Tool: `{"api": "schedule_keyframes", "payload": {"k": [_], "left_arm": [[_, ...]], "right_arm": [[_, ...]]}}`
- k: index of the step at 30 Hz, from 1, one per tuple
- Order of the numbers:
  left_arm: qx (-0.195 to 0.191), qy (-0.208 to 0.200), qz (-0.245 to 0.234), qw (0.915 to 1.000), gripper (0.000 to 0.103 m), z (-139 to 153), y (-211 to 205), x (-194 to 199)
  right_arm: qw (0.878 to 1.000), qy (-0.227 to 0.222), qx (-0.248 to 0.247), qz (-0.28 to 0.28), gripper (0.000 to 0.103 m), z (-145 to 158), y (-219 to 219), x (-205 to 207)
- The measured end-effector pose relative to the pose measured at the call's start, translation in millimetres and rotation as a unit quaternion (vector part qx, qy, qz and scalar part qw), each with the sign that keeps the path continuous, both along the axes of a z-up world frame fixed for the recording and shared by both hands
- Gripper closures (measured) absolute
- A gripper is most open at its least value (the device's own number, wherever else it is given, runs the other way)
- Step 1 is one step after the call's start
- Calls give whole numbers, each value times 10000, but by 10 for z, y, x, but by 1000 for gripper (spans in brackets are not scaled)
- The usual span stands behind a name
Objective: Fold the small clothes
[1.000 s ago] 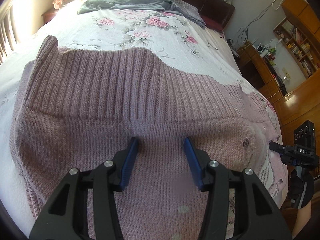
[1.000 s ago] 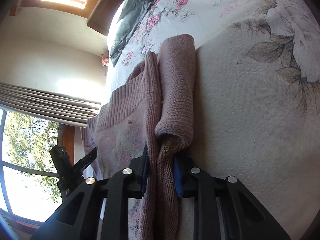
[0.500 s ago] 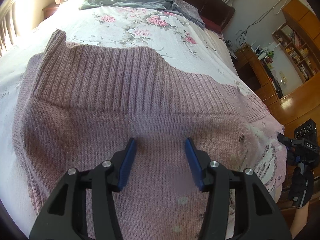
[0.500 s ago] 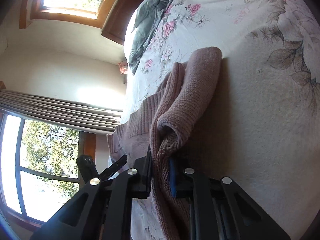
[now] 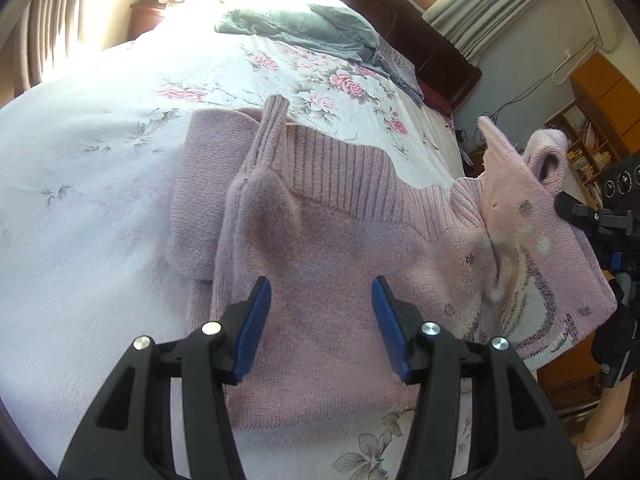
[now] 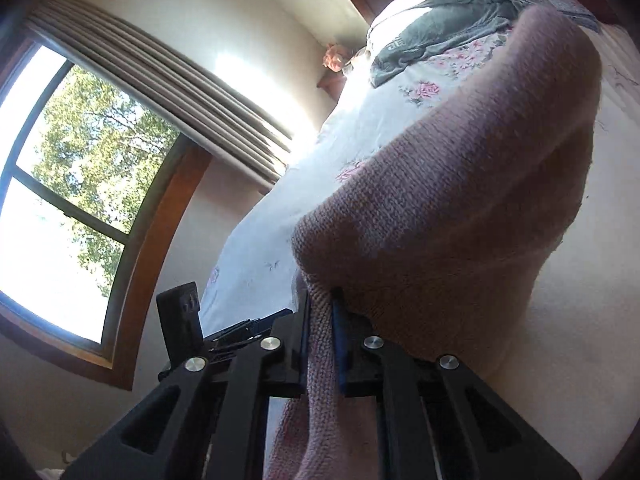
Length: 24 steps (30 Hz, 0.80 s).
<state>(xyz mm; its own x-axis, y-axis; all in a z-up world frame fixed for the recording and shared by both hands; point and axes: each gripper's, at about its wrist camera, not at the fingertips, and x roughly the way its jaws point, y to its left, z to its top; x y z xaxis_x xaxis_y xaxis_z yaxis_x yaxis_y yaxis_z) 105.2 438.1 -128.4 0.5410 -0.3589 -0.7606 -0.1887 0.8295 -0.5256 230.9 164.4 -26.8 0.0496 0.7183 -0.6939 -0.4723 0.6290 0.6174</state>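
Both grippers over sweater (image 5: pixel 340 264) — right (image 6: pixel 320 344) clamped, left (image 5: pixel 322 320) agape.

We cannot see the bed's (image 6: pixel 256 240) right edge behind the lifted sweater (image 6: pixel 460 208), and the sweater's lower hem runs off the right wrist view's bottom edge.

Pink knit sweater (image 5: pixel 340 248), one side lifted
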Motion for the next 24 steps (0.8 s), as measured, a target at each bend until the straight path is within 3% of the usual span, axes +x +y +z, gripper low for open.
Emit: {"api": "schedule_keyframes", "payload": {"k": [5,10,14,16,18,20,22,24], "left_arm": [[-153,8,264,9995,51,-48,227,-179],[-218,6,366,9991,51,-55,370,-296],[-265,-26,410,9988,51,-33,424,-355],[-358,-45,428,9984,50,-25,462,-352],[-378,-69,420,9984,49,-4,466,-346],[-345,-110,376,9986,49,25,441,-329],[-346,-125,310,9988,47,42,405,-299],[-319,-125,231,9991,45,47,346,-265]], "right_arm": [[9958,263,-793,363,95,-513,645,-72],[9938,620,-814,437,88,-829,719,-153],[9946,-18,-882,537,82,-589,612,-348],[9917,-487,-978,673,70,-374,511,-505],[9826,-1093,-1288,772,48,-168,401,-709],[9723,-1596,-1537,743,42,-43,272,-903],[9681,-1776,-1707,467,41,-10,65,-1028],[9713,-1633,-1724,158,39,-35,-189,-1042]]}}
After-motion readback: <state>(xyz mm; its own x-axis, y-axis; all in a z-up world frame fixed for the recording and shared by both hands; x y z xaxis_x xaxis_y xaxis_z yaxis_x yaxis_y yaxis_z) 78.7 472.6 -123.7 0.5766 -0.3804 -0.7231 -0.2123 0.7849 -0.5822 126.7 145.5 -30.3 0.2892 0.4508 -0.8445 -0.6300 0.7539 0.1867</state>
